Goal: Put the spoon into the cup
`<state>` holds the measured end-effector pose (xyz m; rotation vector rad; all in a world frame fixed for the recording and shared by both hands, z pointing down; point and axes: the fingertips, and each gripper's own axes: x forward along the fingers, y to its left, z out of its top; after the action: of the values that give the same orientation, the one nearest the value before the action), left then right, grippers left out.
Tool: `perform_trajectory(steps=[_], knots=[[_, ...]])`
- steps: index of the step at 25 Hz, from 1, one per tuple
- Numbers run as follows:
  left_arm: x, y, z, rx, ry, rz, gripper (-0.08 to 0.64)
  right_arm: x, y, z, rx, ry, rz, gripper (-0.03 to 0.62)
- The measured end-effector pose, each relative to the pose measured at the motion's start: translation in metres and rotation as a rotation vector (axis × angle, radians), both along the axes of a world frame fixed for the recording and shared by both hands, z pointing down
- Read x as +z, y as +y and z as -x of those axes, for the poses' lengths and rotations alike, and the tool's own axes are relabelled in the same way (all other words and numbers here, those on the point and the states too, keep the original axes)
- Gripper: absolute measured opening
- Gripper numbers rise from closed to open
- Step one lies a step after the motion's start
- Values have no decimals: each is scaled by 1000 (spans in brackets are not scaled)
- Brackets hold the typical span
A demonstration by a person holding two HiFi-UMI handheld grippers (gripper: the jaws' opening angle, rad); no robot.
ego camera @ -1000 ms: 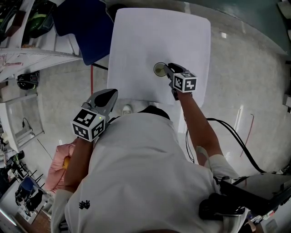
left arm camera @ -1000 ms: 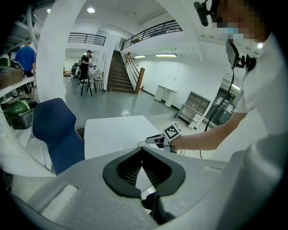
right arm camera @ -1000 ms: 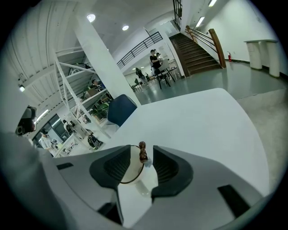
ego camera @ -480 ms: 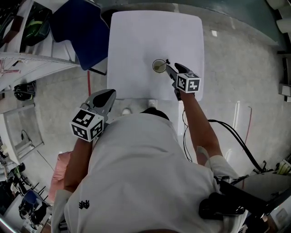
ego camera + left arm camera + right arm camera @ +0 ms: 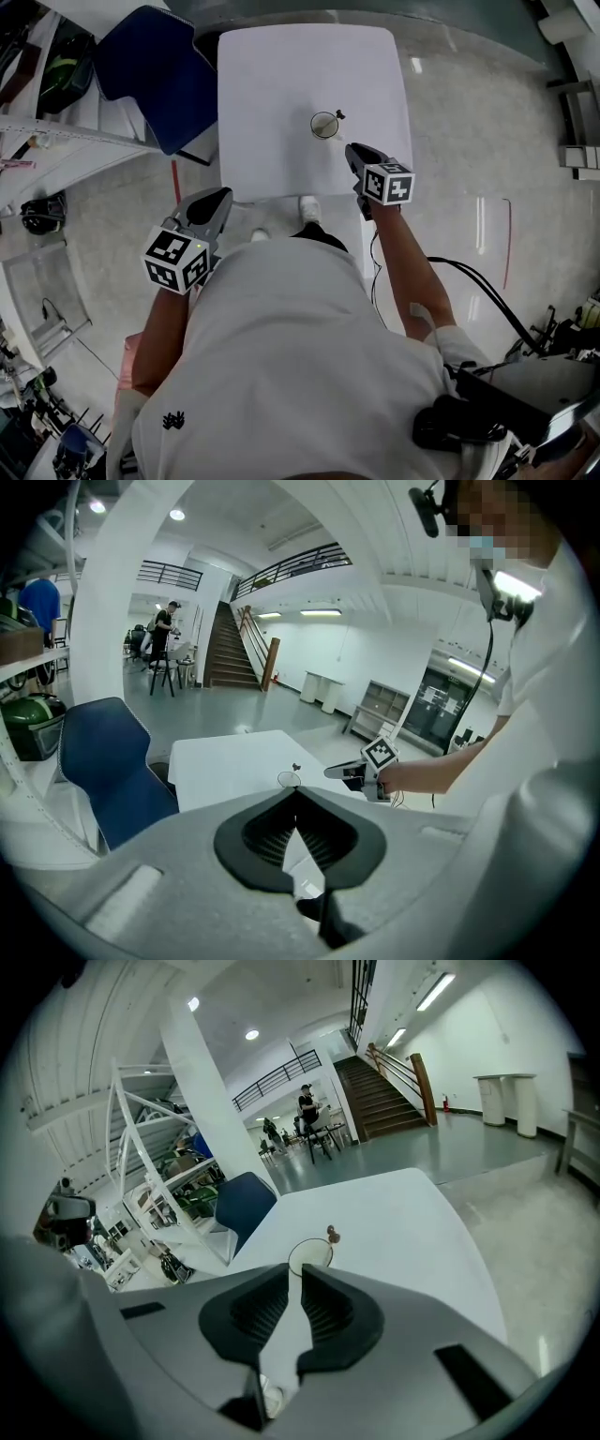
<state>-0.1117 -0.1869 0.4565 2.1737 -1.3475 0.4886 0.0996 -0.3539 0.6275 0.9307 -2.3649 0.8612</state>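
Clear round cup (image 5: 324, 124) seemingly holds a dark-knobbed spoon (image 5: 338, 115); near it, right tool (image 5: 352, 149) closing, empty; left tool (image 5: 223, 194) pressed together.

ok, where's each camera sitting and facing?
Head view: on the person's head, steeply down at the white square table; torso, arms, left gripper, right gripper show.
Left gripper view: on that gripper, across the table; shut jaws, right forearm show.
Right gripper view: on that gripper, toward the clear glass cup; closing, empty jaws show.
Shared: cup holding the dark-tipped spoon.
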Motion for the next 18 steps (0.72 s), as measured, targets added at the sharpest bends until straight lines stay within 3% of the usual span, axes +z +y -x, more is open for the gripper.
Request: perform_trajectory(steps=[4, 18], knots=[[-4, 19, 5, 28, 19, -20, 11, -12, 41, 8, -10, 6, 7, 11], [9, 106, 31, 123, 80, -30, 11, -56, 199, 62, -99, -8, -24, 9]])
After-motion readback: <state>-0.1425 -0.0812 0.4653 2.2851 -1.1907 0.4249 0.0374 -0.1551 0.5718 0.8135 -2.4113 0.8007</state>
